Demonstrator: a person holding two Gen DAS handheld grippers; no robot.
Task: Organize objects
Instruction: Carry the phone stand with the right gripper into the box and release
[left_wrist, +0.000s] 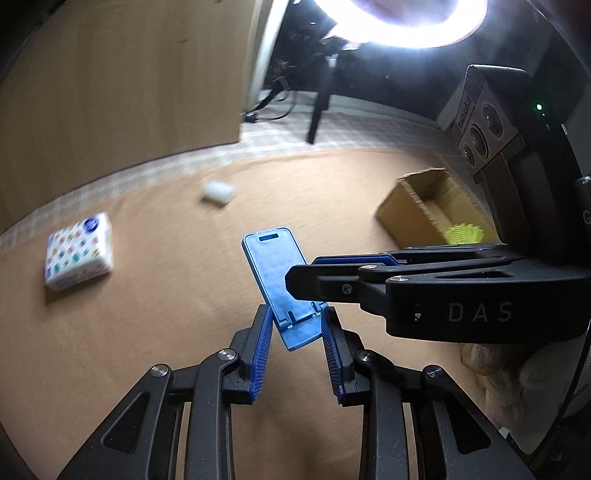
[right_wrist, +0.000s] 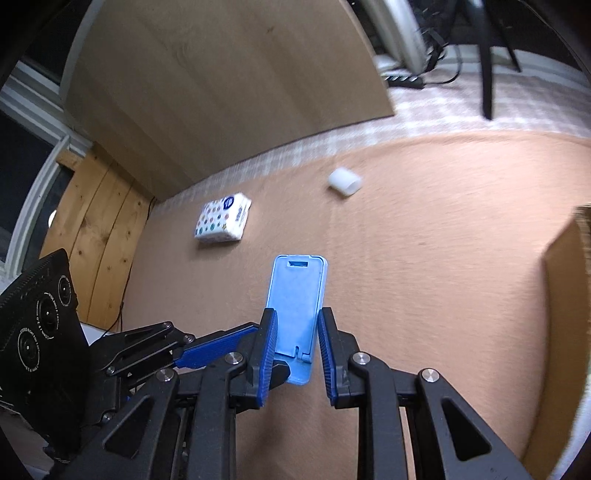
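A flat blue plastic phone stand is held above the tan table between both grippers. My left gripper has its pads at the stand's lower edges. My right gripper also closes on it; it shows as the black arm coming in from the right in the left wrist view. In the right wrist view the stand sits between the right pads, and the left gripper's fingers reach in from the left. A patterned tissue pack and a white cylinder lie on the table.
An open cardboard box with a yellow-green object inside stands at the right; its side shows in the right wrist view. A wooden panel stands behind the table. A ring light glares above.
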